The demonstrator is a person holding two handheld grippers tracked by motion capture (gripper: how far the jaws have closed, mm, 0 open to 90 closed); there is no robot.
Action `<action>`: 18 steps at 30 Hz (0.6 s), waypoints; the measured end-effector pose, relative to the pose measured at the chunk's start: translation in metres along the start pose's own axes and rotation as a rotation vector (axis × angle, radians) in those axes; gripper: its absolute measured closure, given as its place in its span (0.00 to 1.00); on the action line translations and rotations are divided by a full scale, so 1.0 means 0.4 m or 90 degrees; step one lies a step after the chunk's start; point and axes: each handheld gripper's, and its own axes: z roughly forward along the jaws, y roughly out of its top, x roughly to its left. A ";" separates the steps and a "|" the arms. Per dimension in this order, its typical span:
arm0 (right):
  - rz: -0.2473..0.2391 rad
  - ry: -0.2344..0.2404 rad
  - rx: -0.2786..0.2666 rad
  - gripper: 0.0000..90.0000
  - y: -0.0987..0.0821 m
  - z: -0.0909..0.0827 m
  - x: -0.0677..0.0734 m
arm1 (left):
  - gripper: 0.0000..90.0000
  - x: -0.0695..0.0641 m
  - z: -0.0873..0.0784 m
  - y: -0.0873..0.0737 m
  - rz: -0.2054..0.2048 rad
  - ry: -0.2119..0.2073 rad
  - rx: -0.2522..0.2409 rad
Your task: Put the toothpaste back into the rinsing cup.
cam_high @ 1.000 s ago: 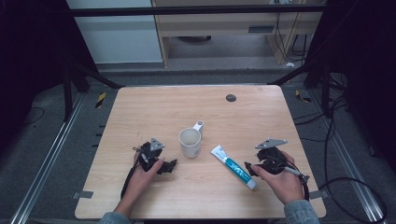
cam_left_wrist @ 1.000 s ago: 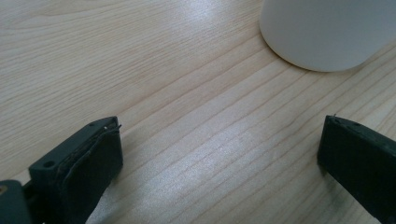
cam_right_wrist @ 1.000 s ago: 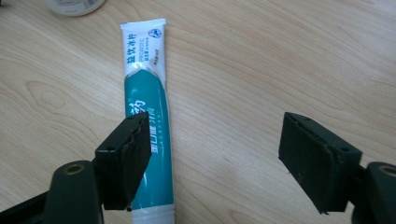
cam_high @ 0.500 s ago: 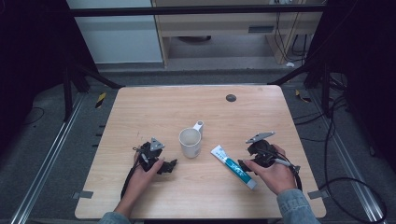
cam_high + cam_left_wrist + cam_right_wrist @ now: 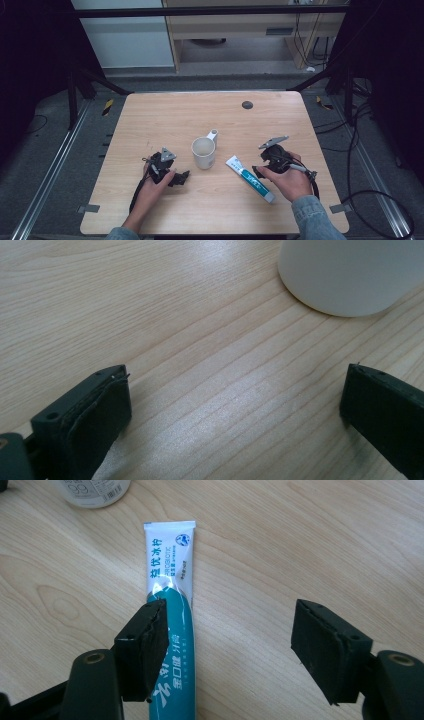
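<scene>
A white mug [image 5: 204,152] stands mid-table with its handle pointing away. To its right lies a white and teal toothpaste tube [image 5: 248,178], flat on the wood. My right gripper [image 5: 257,172] hovers low over the tube's middle; its jaws have just been closing and stand open. In the right gripper view the tube [image 5: 171,630] runs under the left jaw and partly into the gap of the gripper [image 5: 230,645], pressed by neither pad. My left gripper [image 5: 182,178] rests left of the mug, open [image 5: 235,405] over bare wood, with the mug's base [image 5: 350,275] ahead.
The wooden table [image 5: 150,120] has a small dark round cap [image 5: 247,104] near its far edge. Dark frame bars stand beyond the far corners, and cables lie on the floor at the right [image 5: 380,195]. The mug's base [image 5: 95,490] sits beyond the tube's flat end.
My right hand has moved left, from beside the tube to over its middle. The left hand, the mug and the tube have stayed put.
</scene>
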 end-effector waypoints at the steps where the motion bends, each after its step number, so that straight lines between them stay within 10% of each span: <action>1: -0.004 0.000 0.003 0.37 0.001 0.003 0.001 | 0.00 0.000 0.000 0.000 0.000 0.000 0.000; 18: -0.040 0.031 0.061 0.48 0.039 0.061 0.035 | 0.00 0.000 0.000 0.000 0.000 0.000 0.000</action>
